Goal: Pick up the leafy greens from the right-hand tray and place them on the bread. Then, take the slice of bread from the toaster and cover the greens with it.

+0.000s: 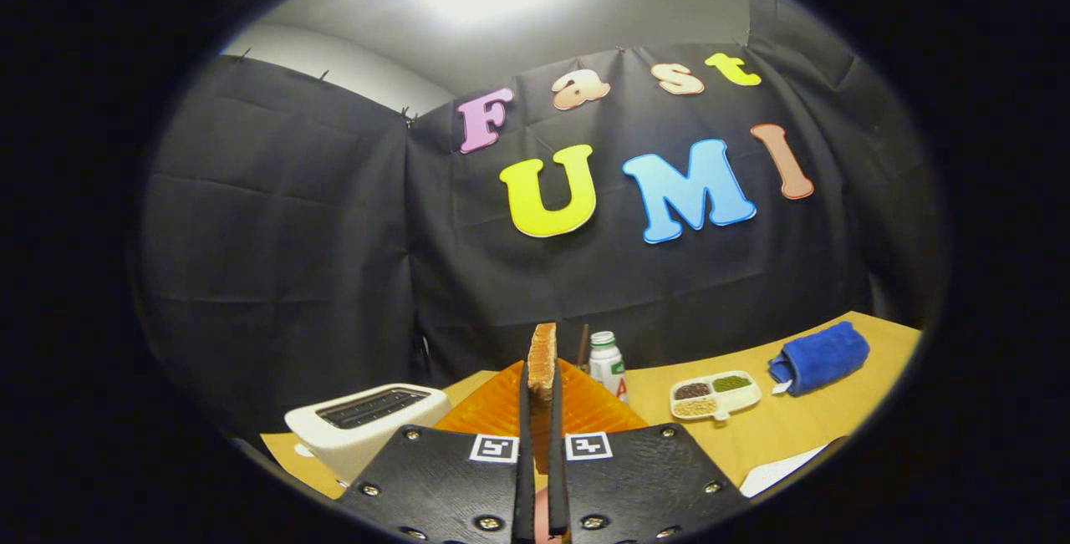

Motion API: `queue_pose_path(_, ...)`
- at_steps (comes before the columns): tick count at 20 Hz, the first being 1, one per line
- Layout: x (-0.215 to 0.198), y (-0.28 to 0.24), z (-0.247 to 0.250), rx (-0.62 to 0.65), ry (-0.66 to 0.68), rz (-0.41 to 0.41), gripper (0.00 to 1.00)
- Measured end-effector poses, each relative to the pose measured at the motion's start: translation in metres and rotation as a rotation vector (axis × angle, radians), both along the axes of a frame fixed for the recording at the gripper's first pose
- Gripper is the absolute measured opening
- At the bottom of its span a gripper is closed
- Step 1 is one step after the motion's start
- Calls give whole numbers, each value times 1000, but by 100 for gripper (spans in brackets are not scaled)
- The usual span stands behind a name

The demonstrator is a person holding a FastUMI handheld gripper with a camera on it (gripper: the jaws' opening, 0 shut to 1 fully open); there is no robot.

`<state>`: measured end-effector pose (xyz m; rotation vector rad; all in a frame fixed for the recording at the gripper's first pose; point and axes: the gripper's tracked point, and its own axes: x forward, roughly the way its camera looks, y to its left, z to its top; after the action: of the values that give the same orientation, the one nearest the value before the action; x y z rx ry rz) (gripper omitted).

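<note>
On the left of the table [802,431] stands the white toaster [368,425], its slots empty and dark. Just right of it, between the fingers [540,410], the slice of bread [542,358] stands upright on edge, pinched from both sides and raised above an orange tray [585,406] that lies just beyond. Further right sit a small white bottle [607,364], then a divided dish [715,395] of grains, then a rolled blue towel [821,358] near the far corner. The greens and the lower slice cannot be made out. Judging by the task, the step in hand is carrying this slice over to cover the greens. To do it well, the grip should stay firm but gentle so the crumb does not crush, and the slice should be turned flat before lowering, squared over the stack, then let go only once it rests.
</note>
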<state>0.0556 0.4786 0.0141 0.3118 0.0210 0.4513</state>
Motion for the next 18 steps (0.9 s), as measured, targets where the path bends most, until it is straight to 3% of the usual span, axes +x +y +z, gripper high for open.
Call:
queue_pose_path(11, -4, -87, -85, -203, 100, -170, 6)
queue_pose_path(18, -16, -65, -111, -223, 140, -108, 6)
